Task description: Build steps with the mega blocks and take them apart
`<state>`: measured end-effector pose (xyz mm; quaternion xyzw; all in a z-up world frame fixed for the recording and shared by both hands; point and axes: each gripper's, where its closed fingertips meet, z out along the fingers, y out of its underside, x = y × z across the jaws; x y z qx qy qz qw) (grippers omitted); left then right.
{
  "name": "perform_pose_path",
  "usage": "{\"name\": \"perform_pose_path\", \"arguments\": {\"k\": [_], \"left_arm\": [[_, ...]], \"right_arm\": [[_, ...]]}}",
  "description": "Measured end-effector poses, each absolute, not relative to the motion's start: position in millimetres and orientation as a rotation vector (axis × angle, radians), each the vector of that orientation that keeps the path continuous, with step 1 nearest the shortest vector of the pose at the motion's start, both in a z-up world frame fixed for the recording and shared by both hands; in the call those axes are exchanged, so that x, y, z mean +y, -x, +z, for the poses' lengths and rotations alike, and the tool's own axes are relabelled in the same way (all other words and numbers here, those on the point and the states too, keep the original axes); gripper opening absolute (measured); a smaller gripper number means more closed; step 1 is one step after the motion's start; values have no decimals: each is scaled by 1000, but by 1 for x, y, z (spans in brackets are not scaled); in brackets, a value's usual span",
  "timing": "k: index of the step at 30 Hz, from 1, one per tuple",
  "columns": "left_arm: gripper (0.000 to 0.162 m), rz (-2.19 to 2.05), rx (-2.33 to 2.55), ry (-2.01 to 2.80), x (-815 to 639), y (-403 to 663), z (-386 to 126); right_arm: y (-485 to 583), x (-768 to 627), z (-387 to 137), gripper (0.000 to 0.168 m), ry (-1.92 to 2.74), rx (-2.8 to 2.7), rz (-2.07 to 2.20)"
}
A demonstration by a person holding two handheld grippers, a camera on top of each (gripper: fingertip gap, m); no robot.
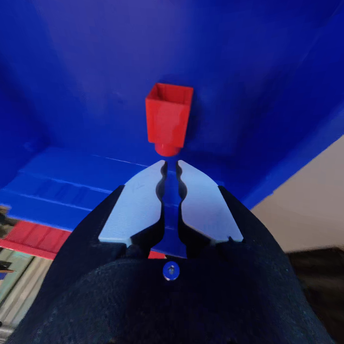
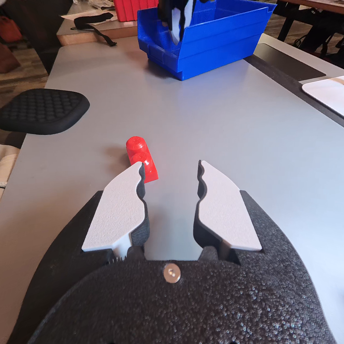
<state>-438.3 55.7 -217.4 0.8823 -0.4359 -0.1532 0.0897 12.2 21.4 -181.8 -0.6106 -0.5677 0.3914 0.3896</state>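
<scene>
Left gripper (image 1: 171, 162) is down inside the blue bin (image 2: 214, 46), jaws nearly closed with a thin gap and nothing between them. Just beyond its tips a single-stud red block (image 1: 168, 119) lies on its side against the blue bin floor, stud pointing back at the gripper. Probably just let go or about to be picked; blur makes it hard to say.

Right gripper (image 2: 170, 162) hovers low over the grey table (image 2: 204, 121), jaws spread wide, empty. A two-stud red block (image 2: 142, 158) lies on the table just beyond and left of its left finger (image 2: 119, 204), studs up, not between the jaws. The gripper needs to shift left to straddle it.

No steps are standing; blocks are separate, one binned, one left out.

Black padded cushion (image 2: 42, 109) at far left off the table edge.
</scene>
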Motion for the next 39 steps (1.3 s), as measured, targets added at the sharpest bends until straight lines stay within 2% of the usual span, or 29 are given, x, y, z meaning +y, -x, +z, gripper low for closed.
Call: {"name": "perform_pose_path", "arguments": {"k": [6,9,11,13,17,19,21,25,27,33,34,36,39], "left_arm": [[56,-545,-1360,-2702,76,435,-217],[66,-499,-1316,-2815,89,427,-229],[65,-432,-1276,-2917,100,421,-238],[40,-319,-1229,-3005,106,412,-241],[39,-332,-1188,-2994,97,412,-225],[39,-369,-1222,-3033,95,403,-197],[39,-587,-1347,-3001,92,394,-160],[39,-699,-1684,-3008,77,309,-109],[39,-584,-1924,-2956,59,241,-112],[39,-124,-2463,-2797,9,57,-173],[39,-70,-2511,-2774,5,40,-178],[39,-16,-2590,-2742,1,19,-182],[38,253,-2651,-2776,-5,9,-168]], "right_arm": [[-12,20,-183,55,1549,-1455,992],[-11,19,-182,55,1545,-1455,993],[-12,19,-181,54,1544,-1451,994],[-12,20,-180,54,1543,-1446,993],[-12,20,-175,53,1526,-1430,997],[-11,19,-171,53,1511,-1424,999],[-10,17,-168,53,1498,-1420,1000],[-2,13,-160,55,1466,-1401,978],[3,8,-155,55,1439,-1394,950],[18,-11,-160,60,1372,-1450,828],[19,-12,-164,57,1373,-1468,810],[17,-13,-171,37,1363,-1503,779],[11,-14,-151,37,1288,-1450,866]]}}
